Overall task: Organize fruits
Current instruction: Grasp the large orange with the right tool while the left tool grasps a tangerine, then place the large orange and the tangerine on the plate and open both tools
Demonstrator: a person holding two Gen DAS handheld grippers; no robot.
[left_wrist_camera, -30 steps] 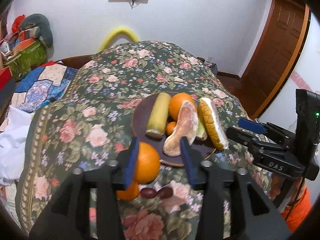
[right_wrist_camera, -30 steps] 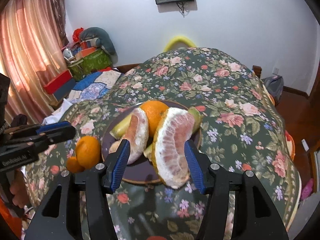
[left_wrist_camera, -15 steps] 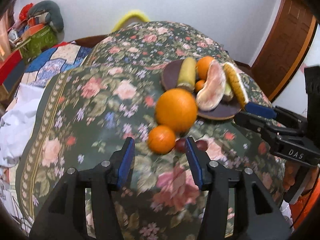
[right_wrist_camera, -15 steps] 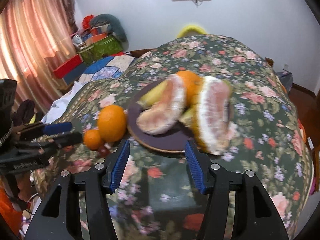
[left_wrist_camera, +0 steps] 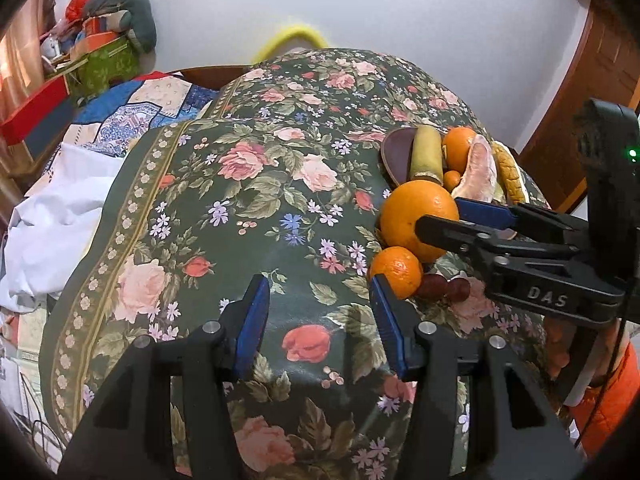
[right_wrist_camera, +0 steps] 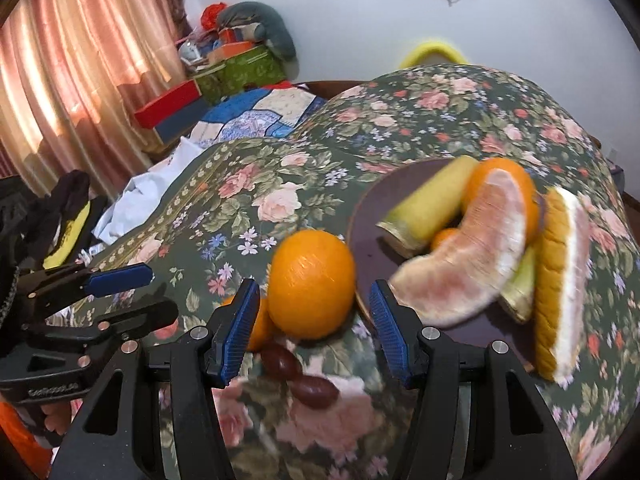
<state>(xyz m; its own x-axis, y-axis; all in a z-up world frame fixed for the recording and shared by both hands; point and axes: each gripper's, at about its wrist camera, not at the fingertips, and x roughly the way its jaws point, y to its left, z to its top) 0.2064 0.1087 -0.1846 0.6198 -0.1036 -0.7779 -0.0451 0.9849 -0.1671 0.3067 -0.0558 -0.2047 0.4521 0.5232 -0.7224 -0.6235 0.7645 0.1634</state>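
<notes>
Floral tablecloth (right_wrist_camera: 460, 112): big orange (right_wrist_camera: 311, 285) off plate (right_wrist_camera: 362, 220); R gripper (right_wrist_camera: 312, 322) partway open, empty, lined up w/ it; L gripper (left_wrist_camera: 316, 320) same, idle.

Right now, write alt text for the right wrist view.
The open right gripper frames a large orange on the floral tablecloth, beside a dark plate of pomelo wedges and other fruit. Two dark grapes lie nearer; the left gripper shows at left.

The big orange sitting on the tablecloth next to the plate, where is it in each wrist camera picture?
Left wrist: big orange right of centre, partly behind the right gripper.
Right wrist: centre, lined up with the gap between that gripper's open jaws.
Shared landmark: the dark plate, just beyond it in both.
</notes>
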